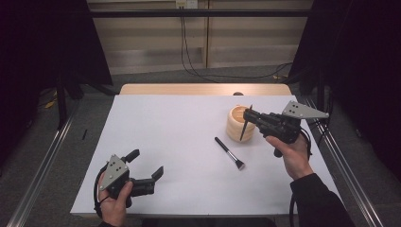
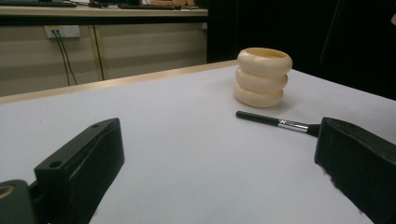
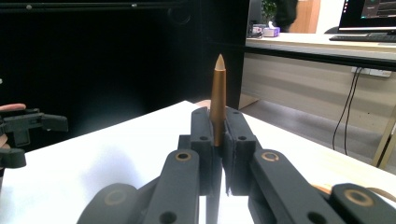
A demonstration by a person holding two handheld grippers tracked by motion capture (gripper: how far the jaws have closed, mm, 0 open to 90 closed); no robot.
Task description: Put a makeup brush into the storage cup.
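1. We work at a white rectangular surface [image 1: 179, 142] with a wooden far edge, in a dim room.
2. Our right tool [image 1: 248, 115] is closed on a slim brown pointed stick [image 3: 218, 93], held above a cream ribbed ring-stacked holder [image 1: 237, 124].
3. In the high view, the stick's lower end hangs over the holder's near rim.
4. A black-handled makeup brush [image 1: 229, 152] lies flat just beside the holder.
5. Our left tool [image 1: 146, 164] rests near the front edge, jaws apart and gripping nothing.
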